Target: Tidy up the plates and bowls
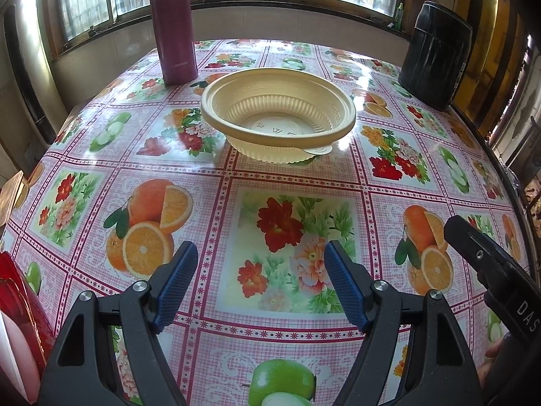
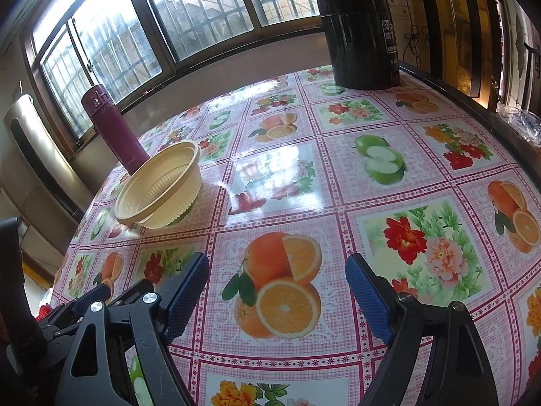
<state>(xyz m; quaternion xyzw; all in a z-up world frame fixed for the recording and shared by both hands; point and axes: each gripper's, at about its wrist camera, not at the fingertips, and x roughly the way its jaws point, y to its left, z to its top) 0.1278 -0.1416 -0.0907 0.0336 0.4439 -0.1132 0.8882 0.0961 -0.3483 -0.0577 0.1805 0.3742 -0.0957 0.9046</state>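
A cream plastic bowl [image 1: 277, 115] with a ribbed wall stands upright on the fruit-patterned tablecloth [image 1: 209, 182], well ahead of my left gripper [image 1: 260, 253]. The left gripper is open and empty above the cloth. The bowl also shows in the right wrist view [image 2: 159, 186], far to the left of my right gripper [image 2: 277, 267], which is open and empty. Part of the right gripper's body [image 1: 490, 264] shows at the right edge of the left wrist view.
A maroon flask [image 1: 174, 23] stands behind the bowl on the left. A black kettle [image 1: 436, 54] stands at the far right corner. Something red [image 1: 17, 297] lies at the near left edge. The table's dark right edge [image 2: 473, 101] runs near a plastic bag [image 2: 520, 121].
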